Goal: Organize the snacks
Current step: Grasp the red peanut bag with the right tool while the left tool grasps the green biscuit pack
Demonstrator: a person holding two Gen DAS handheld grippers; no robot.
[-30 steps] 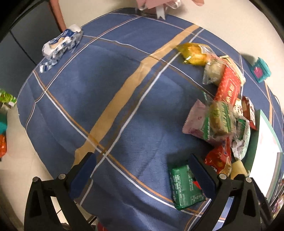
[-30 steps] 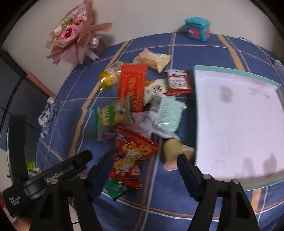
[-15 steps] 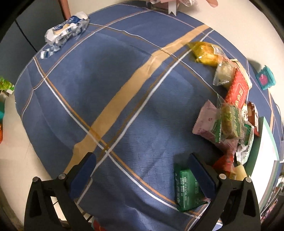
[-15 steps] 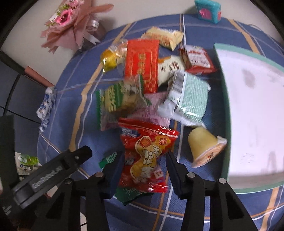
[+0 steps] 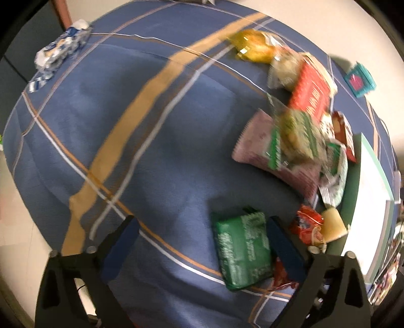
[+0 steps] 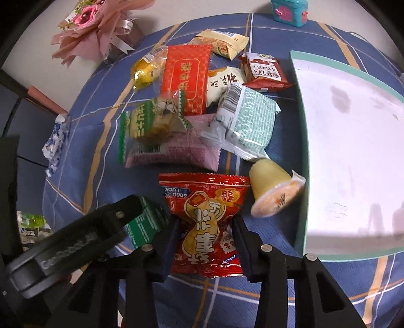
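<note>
In the right wrist view, a red peanut packet lies on the blue plaid cloth. My right gripper has its jaws closing on it, and the pads pinch its lower half from both sides. In the left wrist view, my left gripper points down over a green packet. Its jaws are closing but still wide, with the packet between them beside the right finger. The left gripper also shows in the right wrist view, partly covering the green packet.
A white tray with a teal rim stands at the right. A yellow jelly cup lies against it. Several snack packets are piled behind, with a red one on top. A pink bouquet, a teal box and a blue-white packet sit near the table's edges.
The right jaws closed in from wide apart onto the red packet. The left gripper sank toward the green packet, which now lies between its slightly narrowed fingers.
</note>
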